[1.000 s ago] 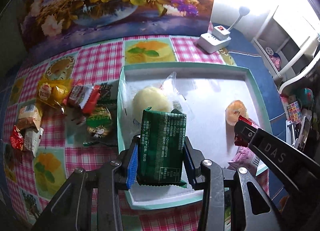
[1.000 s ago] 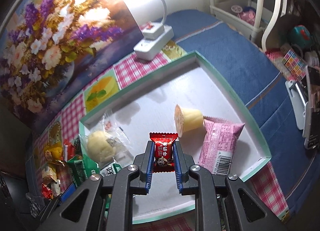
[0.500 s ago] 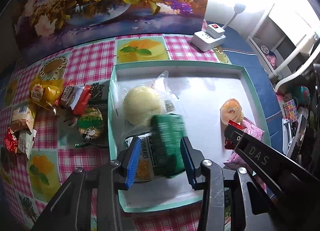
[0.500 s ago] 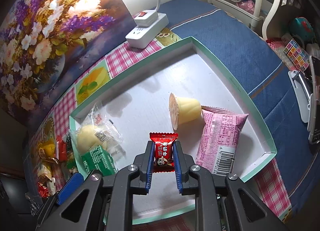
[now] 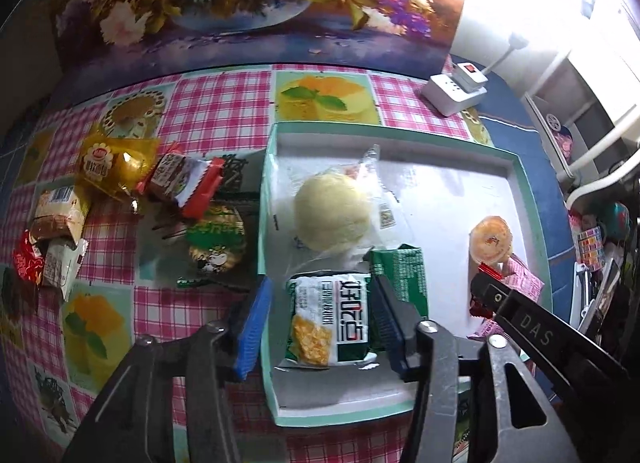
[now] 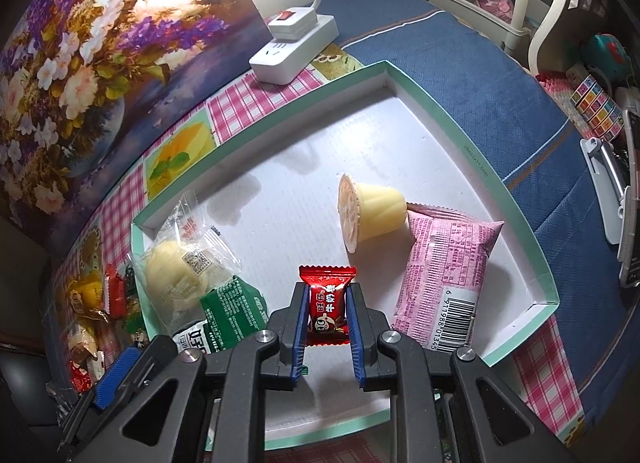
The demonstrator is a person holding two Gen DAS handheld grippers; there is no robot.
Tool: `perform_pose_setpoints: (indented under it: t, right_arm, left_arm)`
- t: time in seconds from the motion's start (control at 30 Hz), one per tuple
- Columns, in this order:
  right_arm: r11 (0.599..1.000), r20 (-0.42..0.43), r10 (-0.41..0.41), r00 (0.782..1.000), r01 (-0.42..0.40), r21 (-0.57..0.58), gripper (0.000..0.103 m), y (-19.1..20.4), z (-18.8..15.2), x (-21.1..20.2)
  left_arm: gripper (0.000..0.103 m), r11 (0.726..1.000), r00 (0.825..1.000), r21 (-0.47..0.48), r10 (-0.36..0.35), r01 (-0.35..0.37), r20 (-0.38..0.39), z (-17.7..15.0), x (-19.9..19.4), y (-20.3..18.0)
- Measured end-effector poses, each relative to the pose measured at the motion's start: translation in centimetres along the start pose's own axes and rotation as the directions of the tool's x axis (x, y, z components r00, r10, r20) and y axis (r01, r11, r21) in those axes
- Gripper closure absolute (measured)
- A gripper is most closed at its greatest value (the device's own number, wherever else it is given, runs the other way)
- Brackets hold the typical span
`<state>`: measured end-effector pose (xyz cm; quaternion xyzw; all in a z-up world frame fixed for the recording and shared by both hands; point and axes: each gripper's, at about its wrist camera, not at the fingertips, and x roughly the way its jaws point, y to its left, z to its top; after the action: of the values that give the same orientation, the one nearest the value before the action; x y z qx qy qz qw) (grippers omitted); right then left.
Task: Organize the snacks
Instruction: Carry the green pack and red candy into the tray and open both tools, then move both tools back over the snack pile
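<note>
While my right tool [image 6: 327, 313] clamps the small red foil-wrapped candy [image 6: 328, 303] between its blue pads, I hold it low over the near centre of the shallow white tray with the mint-green rim [image 6: 468, 143], which I judge to be the collecting place for the snacks. The candy stands upright in the grip, its crimped top edge above the pads, white characters and a cartoon face on its front; it appears clear of the tray floor, though I cannot confirm this.

My left tool [image 5: 320, 323] stands wide, its pads either side of the green-and-white rectangular snack packet [image 5: 330, 319] without touching it. That packet lies flat at lower centre of the left view, partly over a dark green foil packet [image 5: 402, 275] and just below the round pale bun in clear wrap [image 5: 332, 215].

At centre right of the right view lie the yellow jelly cup on its side [image 6: 370, 209] and, touching it, the pink printed packet [image 6: 444, 275].

Loose snacks [image 5: 120, 199] sit on the pink checked tabletop [image 5: 216, 115], left of the tray. I judge the sorting well short of done.
</note>
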<state>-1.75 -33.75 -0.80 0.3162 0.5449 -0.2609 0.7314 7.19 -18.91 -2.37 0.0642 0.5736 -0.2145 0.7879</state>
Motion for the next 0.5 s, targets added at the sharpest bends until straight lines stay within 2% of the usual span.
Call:
perform_pose_setpoints:
  t: [0.03,0.1,0.27,0.37,0.5]
  right_arm:
    - [1.000,-0.002,-0.001,1.000,0.001,0.000,0.082,0.0,0.0,0.0]
    - [1.000,-0.007,-0.004,1.000,0.004,0.000,0.082,0.0,0.1,0.1]
    - [1.000,-0.028,-0.013,1.000,0.013,-0.004,0.079,0.0,0.1,0.7]
    - [1.000,-0.032,-0.019,0.999,0.019,-0.006,0.072,0.2,0.0,0.8]
    - [1.000,-0.025,-0.016,1.000,0.016,-0.014,0.059,0.5,-0.1,0.6]
  left_arm:
    - [0.037,1.000,1.000,-0.008,0.005,-0.005,-0.001,0.0,0.0,0.2]
    - [0.032,0.999,1.000,-0.025,0.020,-0.020,-0.001,0.1,0.0,0.7]
    - [0.030,0.997,0.999,-0.065,0.041,-0.042,-0.020,0.1,0.4,1.8]
    - [0.023,0.995,0.998,-0.090,0.048,-0.051,-0.030,0.0,0.6,2.5]
    - [0.022,0.991,0.998,-0.121,0.056,-0.059,-0.032,0.1,0.6,3.5]
